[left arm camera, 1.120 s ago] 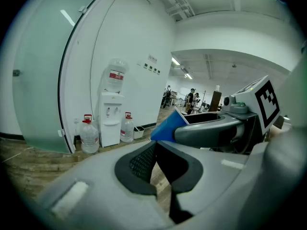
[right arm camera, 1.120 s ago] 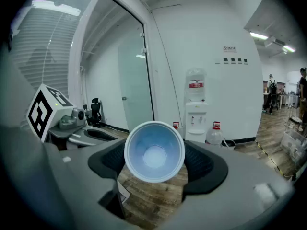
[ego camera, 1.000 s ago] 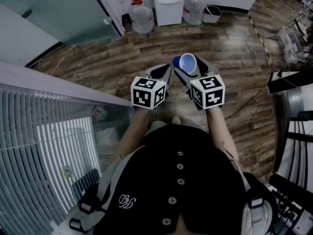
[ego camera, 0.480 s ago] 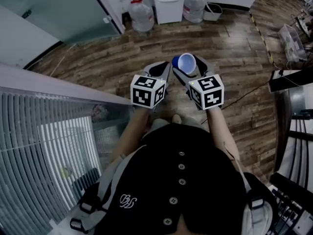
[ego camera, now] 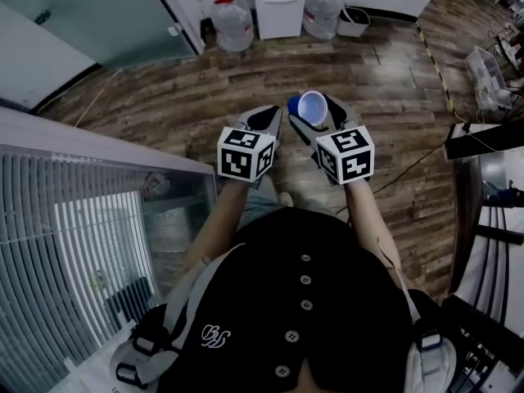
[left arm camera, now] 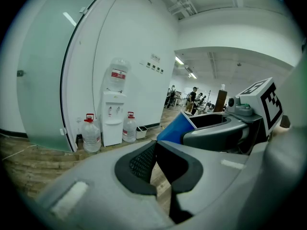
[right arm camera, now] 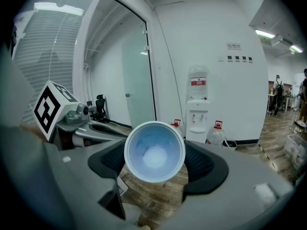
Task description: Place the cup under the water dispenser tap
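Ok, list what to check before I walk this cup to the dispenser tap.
1. Cup held: ok, the right claw is shut on the blue cup.
2. Cup empty: ok, nothing shows inside it.
3. Cup upright: not ok, it tilts, mouth toward the claw's camera.
4. Left claw free: ok, jaws together, nothing between them.
5. Dispenser in reach: not ok, it stands far across the wood floor, between two water bottles.
6. Space under the tap free: cannot tell, too small.
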`<action>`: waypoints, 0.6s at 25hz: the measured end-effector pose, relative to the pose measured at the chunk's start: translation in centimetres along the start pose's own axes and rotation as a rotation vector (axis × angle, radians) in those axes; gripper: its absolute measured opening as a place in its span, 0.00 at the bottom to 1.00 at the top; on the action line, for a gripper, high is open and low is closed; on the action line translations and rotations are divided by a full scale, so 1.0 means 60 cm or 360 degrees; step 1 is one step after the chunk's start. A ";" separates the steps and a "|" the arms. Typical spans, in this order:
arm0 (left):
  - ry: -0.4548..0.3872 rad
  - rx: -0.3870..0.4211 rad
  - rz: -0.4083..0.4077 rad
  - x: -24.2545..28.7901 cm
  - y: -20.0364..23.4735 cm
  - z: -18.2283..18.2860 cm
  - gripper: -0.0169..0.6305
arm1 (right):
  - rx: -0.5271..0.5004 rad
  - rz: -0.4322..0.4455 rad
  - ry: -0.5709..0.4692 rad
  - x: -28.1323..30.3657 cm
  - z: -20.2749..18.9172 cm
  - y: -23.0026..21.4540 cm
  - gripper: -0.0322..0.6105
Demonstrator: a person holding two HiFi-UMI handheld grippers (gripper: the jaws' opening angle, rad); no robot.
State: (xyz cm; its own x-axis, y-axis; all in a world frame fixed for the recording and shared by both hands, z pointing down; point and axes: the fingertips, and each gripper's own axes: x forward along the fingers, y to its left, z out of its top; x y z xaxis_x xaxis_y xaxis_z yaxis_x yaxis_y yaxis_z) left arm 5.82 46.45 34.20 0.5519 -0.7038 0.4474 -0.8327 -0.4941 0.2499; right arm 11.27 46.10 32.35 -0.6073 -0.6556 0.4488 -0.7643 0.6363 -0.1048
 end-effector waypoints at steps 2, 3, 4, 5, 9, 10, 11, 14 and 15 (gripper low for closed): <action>0.0012 0.0004 -0.0005 0.007 -0.004 -0.003 0.03 | 0.0006 0.0004 -0.0003 0.002 0.000 -0.004 0.61; 0.0017 0.0009 -0.0008 0.011 -0.006 -0.003 0.03 | 0.0004 0.0005 -0.0005 0.003 0.001 -0.006 0.61; 0.0020 0.0011 -0.0010 0.015 -0.005 -0.001 0.03 | -0.0003 0.0004 -0.0004 0.006 0.002 -0.008 0.61; 0.0020 0.0010 -0.0011 0.019 -0.003 0.001 0.03 | -0.0010 0.0001 -0.0003 0.009 0.004 -0.010 0.61; 0.0005 0.0000 -0.0019 0.041 0.014 0.011 0.03 | 0.0002 -0.0005 -0.0001 0.033 0.007 -0.025 0.61; 0.0001 -0.0004 -0.0019 0.048 0.020 0.014 0.03 | 0.0009 -0.0002 0.0005 0.041 0.007 -0.029 0.61; -0.0004 -0.0009 -0.0020 0.054 0.029 0.018 0.03 | 0.0013 0.0000 0.0010 0.052 0.009 -0.033 0.61; -0.0013 -0.0007 -0.0042 0.079 0.065 0.039 0.03 | 0.0021 -0.0004 0.0009 0.093 0.026 -0.051 0.61; -0.0018 -0.0006 -0.0050 0.089 0.079 0.048 0.03 | 0.0023 -0.0007 0.0004 0.108 0.034 -0.058 0.61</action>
State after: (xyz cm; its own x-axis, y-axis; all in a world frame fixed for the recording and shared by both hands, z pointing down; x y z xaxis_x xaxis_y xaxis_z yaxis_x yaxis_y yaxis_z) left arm 4.93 38.85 35.29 0.5784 -0.6935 0.4295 -0.8150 -0.5142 0.2672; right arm 9.57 38.78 33.79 -0.6036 -0.6572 0.4514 -0.7699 0.6275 -0.1160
